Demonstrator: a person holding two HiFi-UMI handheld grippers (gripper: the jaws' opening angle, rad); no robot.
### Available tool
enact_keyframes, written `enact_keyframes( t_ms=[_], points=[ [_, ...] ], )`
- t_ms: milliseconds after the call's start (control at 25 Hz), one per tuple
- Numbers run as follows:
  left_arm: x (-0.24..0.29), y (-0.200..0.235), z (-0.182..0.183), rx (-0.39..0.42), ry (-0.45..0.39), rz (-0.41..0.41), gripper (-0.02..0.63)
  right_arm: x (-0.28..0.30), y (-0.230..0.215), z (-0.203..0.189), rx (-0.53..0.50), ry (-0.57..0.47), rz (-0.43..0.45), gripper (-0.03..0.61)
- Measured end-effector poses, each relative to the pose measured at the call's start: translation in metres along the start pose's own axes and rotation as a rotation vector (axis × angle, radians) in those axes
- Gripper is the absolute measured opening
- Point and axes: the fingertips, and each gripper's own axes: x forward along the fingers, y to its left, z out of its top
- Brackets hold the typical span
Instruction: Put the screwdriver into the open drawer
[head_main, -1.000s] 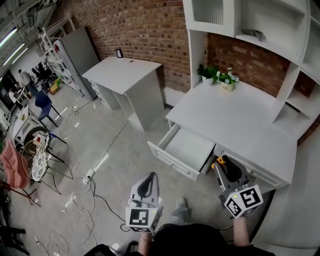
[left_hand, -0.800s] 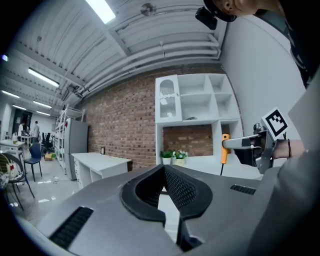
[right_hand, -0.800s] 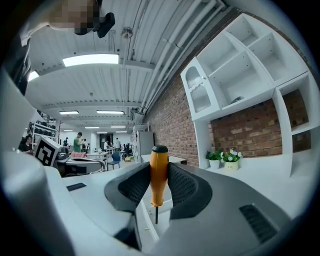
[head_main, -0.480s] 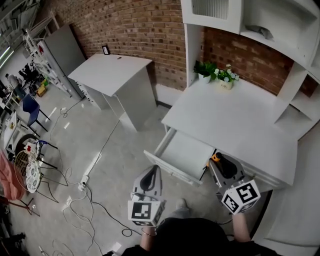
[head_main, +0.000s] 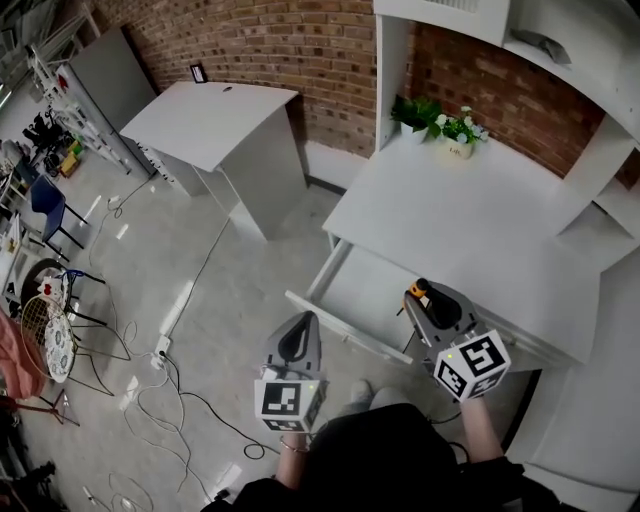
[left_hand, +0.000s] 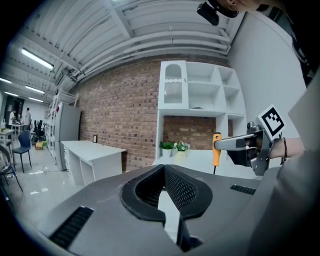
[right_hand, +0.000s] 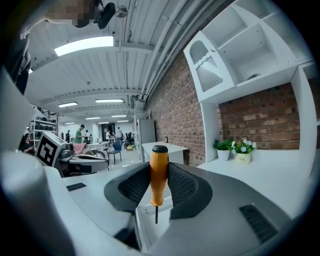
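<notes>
My right gripper (head_main: 418, 296) is shut on an orange-handled screwdriver (head_main: 417, 289), which it holds upright with the black tip pointing down. It hovers over the right part of the open white drawer (head_main: 365, 300) under the desk (head_main: 470, 215). In the right gripper view the screwdriver (right_hand: 159, 175) is clamped between the dark pads, with the drawer's inside (right_hand: 150, 216) below it. My left gripper (head_main: 300, 328) hangs lower left, in front of the drawer's front panel, shut and holding nothing. The left gripper view shows the right gripper (left_hand: 239, 144) and the screwdriver (left_hand: 216, 149) to its right.
Two small potted plants (head_main: 440, 125) stand at the back of the desk, under a white shelf unit (head_main: 560, 60). A second white table (head_main: 215, 110) stands to the left by the brick wall. Cables (head_main: 165, 385) lie on the floor at the left.
My right gripper has carried the screwdriver forward and up, from the drawer's right front corner to above its inside. The left gripper has kept its place in front of the drawer.
</notes>
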Motion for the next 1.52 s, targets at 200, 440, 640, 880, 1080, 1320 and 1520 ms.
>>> enact_keyframes(
  t_ms=[200,440,640,880,1080,1320,1520],
  points=[
    [0.018,0.010,-0.029,-0.048,0.064,0.001,0.009,0.037,-0.005,-0.020,-0.005,0.065,0.030,0.114],
    [0.048,0.017,-0.063,-0.111,0.142,0.032,0.008,0.079,-0.021,-0.057,-0.001,0.174,0.095,0.114],
    [0.075,0.020,-0.086,-0.148,0.195,0.033,0.009,0.111,-0.029,-0.098,-0.004,0.285,0.152,0.114],
    [0.103,0.018,-0.111,-0.182,0.251,0.018,0.009,0.144,-0.034,-0.152,0.000,0.415,0.211,0.114],
    [0.118,0.015,-0.129,-0.211,0.292,0.009,0.009,0.162,-0.034,-0.198,-0.009,0.532,0.258,0.114],
    [0.132,0.013,-0.145,-0.239,0.327,0.004,0.009,0.179,-0.031,-0.251,-0.012,0.665,0.322,0.114],
    [0.141,0.014,-0.152,-0.254,0.335,0.010,0.009,0.188,-0.029,-0.290,-0.019,0.759,0.360,0.114]
  ],
)
